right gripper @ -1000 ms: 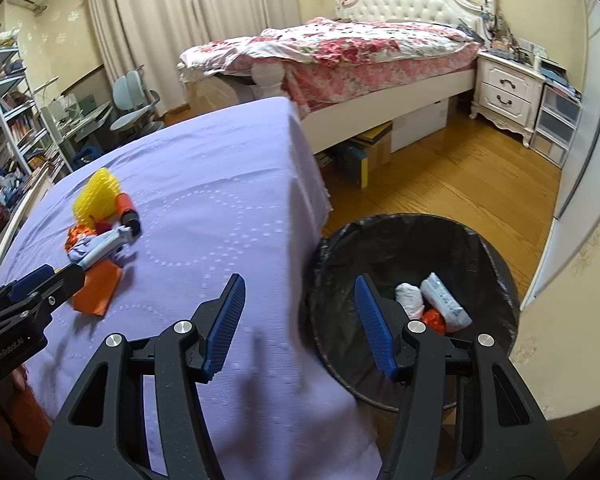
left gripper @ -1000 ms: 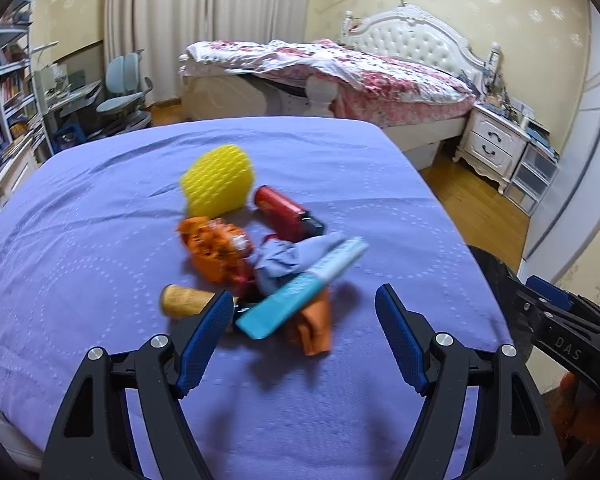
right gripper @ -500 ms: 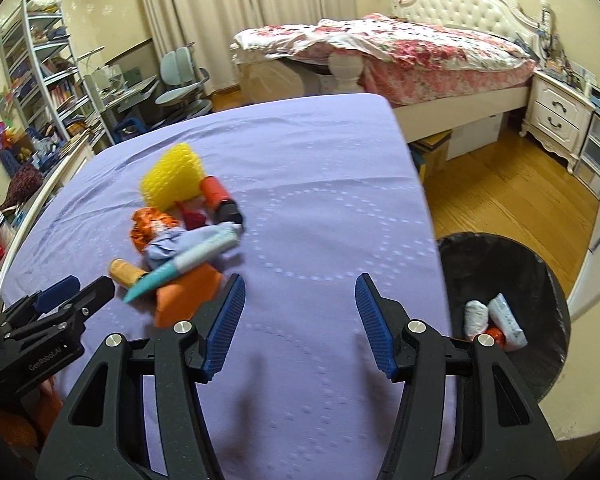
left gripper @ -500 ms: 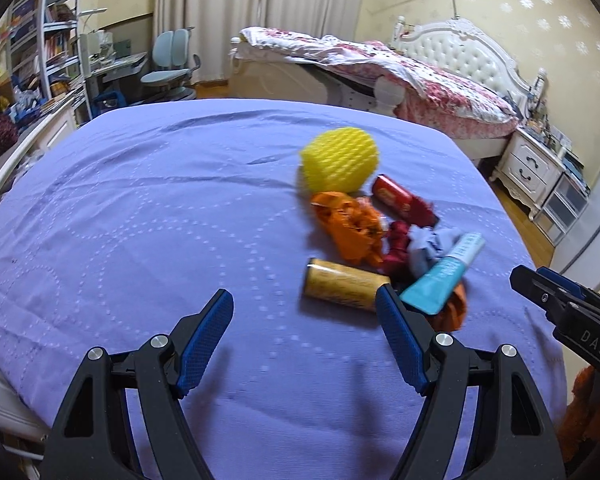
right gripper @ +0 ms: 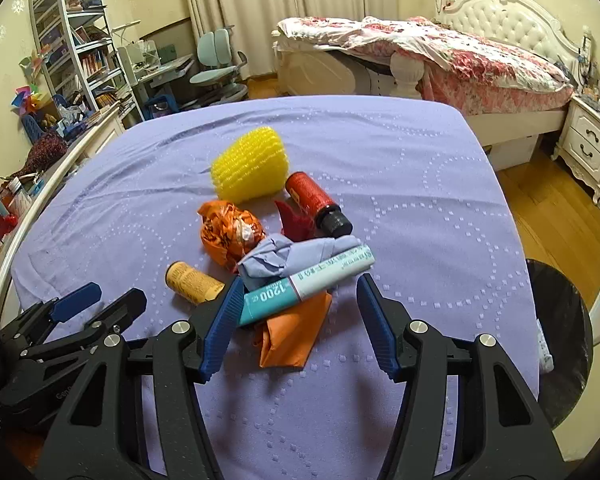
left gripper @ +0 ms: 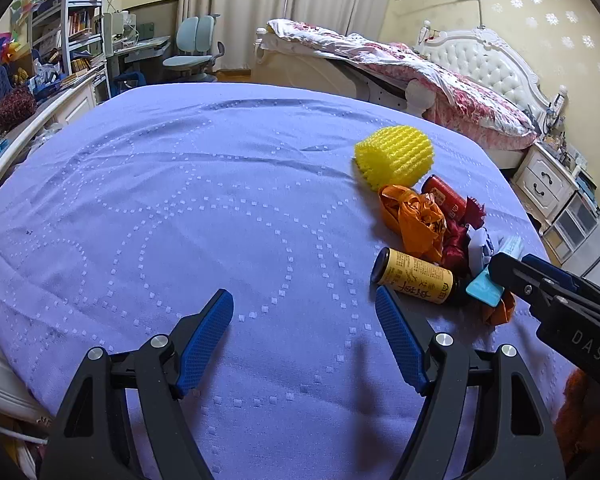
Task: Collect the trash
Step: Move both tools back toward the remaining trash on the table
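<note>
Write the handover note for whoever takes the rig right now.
Left gripper: open, empty, over bare purple cover, just left of the yellow bottle.
Right gripper: open, empty, over the teal tube and orange wrapper.
Pile on the cover: yellow foam net, orange bag, red bottle, blue tissue, red scrap.
Bin: on the floor, off the cover's right edge; its contents are hardly visible.
Left: every item in the pile still needs binning.

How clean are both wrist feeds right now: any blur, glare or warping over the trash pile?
Left wrist: sharp, no glare, the purple bedspread bulges from fisheye, soft shadow under the left gripper. Right wrist: teal tube text readable, dark vignette corners, trash bin stretched at the edge.
</note>
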Motion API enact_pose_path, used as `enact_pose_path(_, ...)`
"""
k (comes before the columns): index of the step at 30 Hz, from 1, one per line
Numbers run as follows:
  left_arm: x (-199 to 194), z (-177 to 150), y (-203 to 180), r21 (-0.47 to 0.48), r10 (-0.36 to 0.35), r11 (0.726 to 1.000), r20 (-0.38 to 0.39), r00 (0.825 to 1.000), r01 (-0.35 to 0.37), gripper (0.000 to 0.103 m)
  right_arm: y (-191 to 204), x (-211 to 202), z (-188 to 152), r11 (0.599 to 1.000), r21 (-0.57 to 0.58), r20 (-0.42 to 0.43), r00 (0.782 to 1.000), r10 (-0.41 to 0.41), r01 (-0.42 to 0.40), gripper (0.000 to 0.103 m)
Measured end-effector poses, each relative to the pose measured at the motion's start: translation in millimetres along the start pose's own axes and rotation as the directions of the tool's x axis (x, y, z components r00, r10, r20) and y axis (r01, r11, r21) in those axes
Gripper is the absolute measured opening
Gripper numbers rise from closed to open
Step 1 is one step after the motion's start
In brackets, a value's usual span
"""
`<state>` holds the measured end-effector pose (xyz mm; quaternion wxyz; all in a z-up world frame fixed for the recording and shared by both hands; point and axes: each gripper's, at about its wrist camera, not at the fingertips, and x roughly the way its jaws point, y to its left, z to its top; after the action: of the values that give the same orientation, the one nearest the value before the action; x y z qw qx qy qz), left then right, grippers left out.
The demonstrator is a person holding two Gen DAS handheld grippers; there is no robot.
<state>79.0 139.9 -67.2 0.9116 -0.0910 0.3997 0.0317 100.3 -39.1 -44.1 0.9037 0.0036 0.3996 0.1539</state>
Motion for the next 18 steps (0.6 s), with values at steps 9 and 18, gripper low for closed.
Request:
enact_pose_path(9,1.5,-2.8,-2.6,0.005,-0.014,1.000,-0.011,1.000,0.014,0.074,-27.0,-0.5,-13.6,0.997,0.059,-0.036,0.998,-0.045,0.047,0.057)
enact_pose_path(18,3.1,-6.9,-9.7,0.026,-0.016,1.000,-0.020,1.000,0.017,0.074,-40.0,-4.3,-19.4,0.996,0.079,-0.034,0.999,-0.037,0.040,0.057)
